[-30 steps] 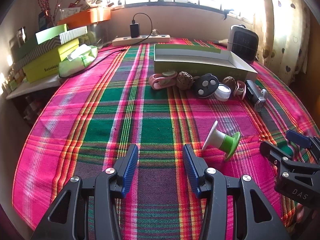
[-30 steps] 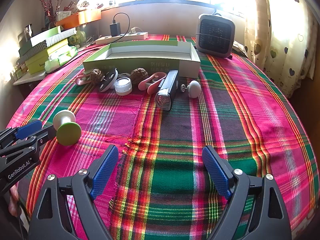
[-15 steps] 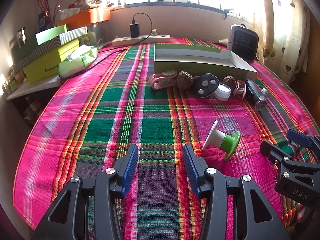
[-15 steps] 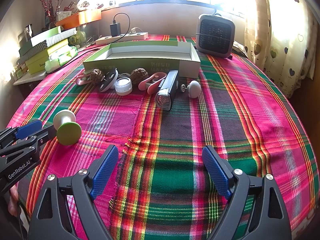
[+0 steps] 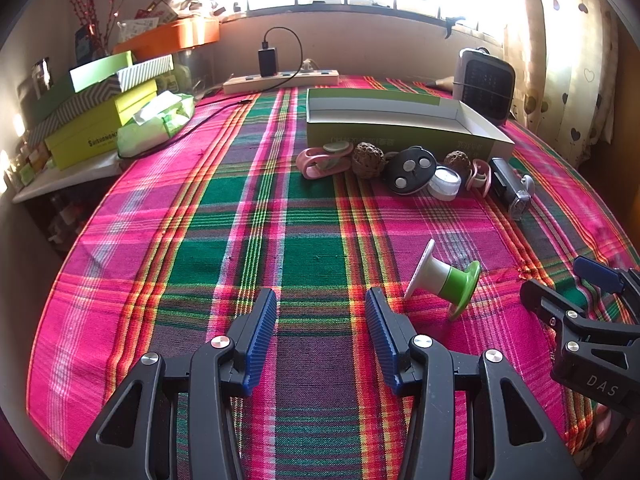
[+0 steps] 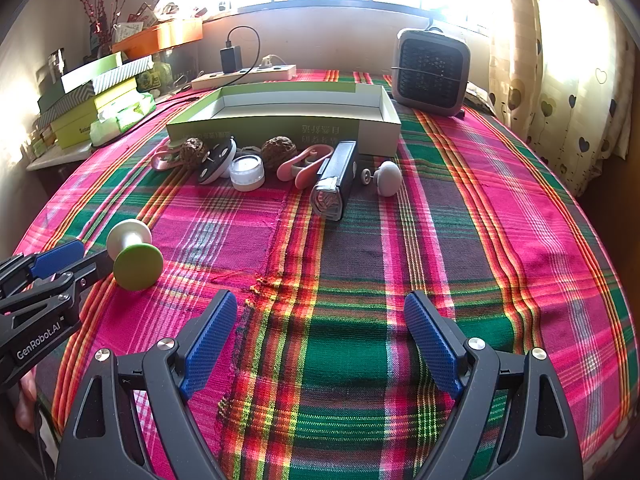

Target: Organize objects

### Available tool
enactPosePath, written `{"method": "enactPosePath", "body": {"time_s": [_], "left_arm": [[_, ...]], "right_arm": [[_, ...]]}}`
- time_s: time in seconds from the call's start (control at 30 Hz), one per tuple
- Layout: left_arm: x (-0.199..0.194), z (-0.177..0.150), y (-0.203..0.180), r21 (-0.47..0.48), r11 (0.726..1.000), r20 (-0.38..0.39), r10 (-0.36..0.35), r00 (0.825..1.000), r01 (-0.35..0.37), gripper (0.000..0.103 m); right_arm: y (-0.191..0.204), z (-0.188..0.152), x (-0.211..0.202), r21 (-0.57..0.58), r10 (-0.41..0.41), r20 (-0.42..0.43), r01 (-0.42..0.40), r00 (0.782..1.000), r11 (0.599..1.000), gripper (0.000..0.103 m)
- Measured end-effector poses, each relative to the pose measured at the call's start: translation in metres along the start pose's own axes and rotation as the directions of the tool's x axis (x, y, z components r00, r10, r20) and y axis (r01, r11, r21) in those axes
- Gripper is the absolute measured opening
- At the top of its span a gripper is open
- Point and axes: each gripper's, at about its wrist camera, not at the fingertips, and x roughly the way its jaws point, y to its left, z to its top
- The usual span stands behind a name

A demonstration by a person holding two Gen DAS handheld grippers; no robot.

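Observation:
A green-and-white spool (image 5: pixel 444 282) lies on its side on the plaid cloth, just right of my open left gripper (image 5: pixel 321 316); it also shows in the right wrist view (image 6: pixel 134 254). My right gripper (image 6: pixel 320 320) is open and empty over bare cloth. A shallow open green box (image 6: pixel 288 122) stands at the back, empty inside. In front of it lies a row: pink clips (image 6: pixel 306 164), two walnuts (image 6: pixel 279 151), a black remote (image 6: pixel 216 160), a white round jar (image 6: pixel 248 170), a black light (image 6: pixel 334 180) and a white knob (image 6: pixel 388 178).
A grey fan heater (image 6: pixel 430 70) stands behind the box at the right. A power strip (image 6: pixel 244 74) with a charger lies at the back edge. Stacked boxes and a tissue pack (image 5: pixel 154 122) sit at the left. A curtain (image 6: pixel 560 60) hangs at the right.

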Motion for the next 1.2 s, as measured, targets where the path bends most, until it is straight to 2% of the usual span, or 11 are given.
{"method": "enactPosePath", "body": {"time_s": [0.1, 0.23, 0.4, 0.5, 0.63, 0.77, 0.97, 1.2], "left_arm": [[-0.001, 0.0, 0.001, 0.008, 1.0, -0.002, -0.009, 1.0, 0.009, 0.045], [-0.003, 0.001, 0.012, 0.005, 0.996, -0.008, -0.087, 0.996, 0.087, 0.045], [-0.006, -0.003, 0.022, 0.024, 0.995, 0.003, -0.096, 0.995, 0.096, 0.045], [-0.009, -0.003, 0.026, 0.034, 0.987, 0.001, -0.154, 0.988, 0.154, 0.045], [-0.016, 0.001, 0.019, 0.095, 0.96, 0.004, -0.264, 0.964, 0.263, 0.045], [-0.022, 0.005, 0.006, 0.152, 0.918, -0.003, -0.371, 0.929, 0.367, 0.045], [-0.019, 0.012, -0.011, 0.204, 0.897, -0.019, -0.396, 0.918, 0.391, 0.045], [-0.001, 0.016, -0.024, 0.24, 0.895, -0.068, -0.372, 0.926, 0.377, 0.045]], "right_arm": [[0.0, 0.0, 0.0, 0.0, 0.0, 0.0, 0.0, 1.0, 1.0, 0.086], [0.0, 0.0, 0.0, 0.0, 0.0, 0.0, 0.0, 1.0, 1.0, 0.086], [0.0, 0.0, -0.001, 0.0, 0.0, 0.0, 0.0, 1.0, 1.0, 0.086], [0.0, 0.0, -0.001, 0.0, 0.0, 0.0, 0.0, 1.0, 1.0, 0.086], [-0.002, -0.001, 0.001, -0.008, 0.008, 0.0, -0.008, 1.0, 1.0, 0.086], [-0.007, -0.001, -0.001, -0.019, 0.021, -0.001, -0.021, 1.0, 1.0, 0.086], [-0.005, -0.001, -0.002, -0.031, 0.031, -0.011, -0.031, 0.999, 0.999, 0.086], [-0.006, -0.001, -0.002, -0.037, 0.039, -0.016, -0.04, 0.999, 0.999, 0.086]]}}
